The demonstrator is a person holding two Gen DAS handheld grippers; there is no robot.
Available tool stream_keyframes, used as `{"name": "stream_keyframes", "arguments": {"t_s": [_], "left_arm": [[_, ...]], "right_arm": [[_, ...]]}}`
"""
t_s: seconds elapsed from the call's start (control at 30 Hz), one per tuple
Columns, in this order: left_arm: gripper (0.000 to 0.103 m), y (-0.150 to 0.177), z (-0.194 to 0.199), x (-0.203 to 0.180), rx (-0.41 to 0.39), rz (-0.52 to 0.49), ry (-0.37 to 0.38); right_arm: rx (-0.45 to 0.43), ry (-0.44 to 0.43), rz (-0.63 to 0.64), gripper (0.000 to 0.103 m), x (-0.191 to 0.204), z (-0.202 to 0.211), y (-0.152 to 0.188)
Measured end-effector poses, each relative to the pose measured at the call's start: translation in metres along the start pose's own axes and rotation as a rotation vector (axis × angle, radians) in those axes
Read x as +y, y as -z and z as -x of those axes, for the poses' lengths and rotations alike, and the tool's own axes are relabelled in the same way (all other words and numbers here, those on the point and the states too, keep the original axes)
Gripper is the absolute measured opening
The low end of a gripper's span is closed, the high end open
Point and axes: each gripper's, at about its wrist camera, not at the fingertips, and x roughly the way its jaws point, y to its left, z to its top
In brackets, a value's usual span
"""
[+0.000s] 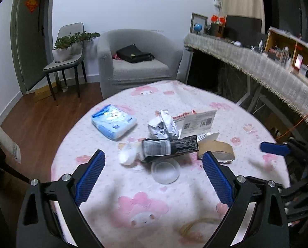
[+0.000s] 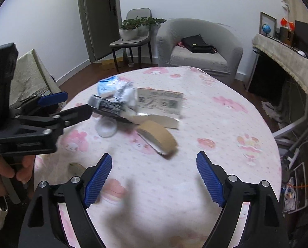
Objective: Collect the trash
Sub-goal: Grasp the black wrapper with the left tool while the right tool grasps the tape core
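Left wrist view: left gripper (image 1: 153,161) hangs with jaws released above a black wrapper (image 1: 172,147) on the tabletop (image 1: 195,196). Right gripper (image 2: 154,163) jaws gape too, empty.

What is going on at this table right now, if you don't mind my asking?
A person holds a pair of tongs in each hand over a round table with a pink cloth, apparently about to clear litter. Both the left tongs and the right tongs are open and empty. Untouched on the cloth lie a black wrapper, crumpled paper, a brown cardboard ring, a clear lid and a blue tissue pack.
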Motion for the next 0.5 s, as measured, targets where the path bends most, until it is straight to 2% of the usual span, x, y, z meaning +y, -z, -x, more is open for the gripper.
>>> {"name": "stream_keyframes", "arguments": {"t_s": [0.23,0.4,0.5], "left_arm": [[0.097,-0.005,-0.028,-0.017,0.034,0.005,-0.022],[0.097,-0.006,-0.040,-0.018,0.049,0.021,-0.057],[0.096,-0.007,-0.045,-0.016,0.061,0.048,-0.049]], "right_arm": [[0.010,-0.020,-0.041,0.085,-0.024,0.001,0.005],[0.017,-0.021,-0.017,0.085,-0.027,-0.002,0.005],[0.021,-0.025,0.006,0.085,-0.027,-0.005,0.004]]}}
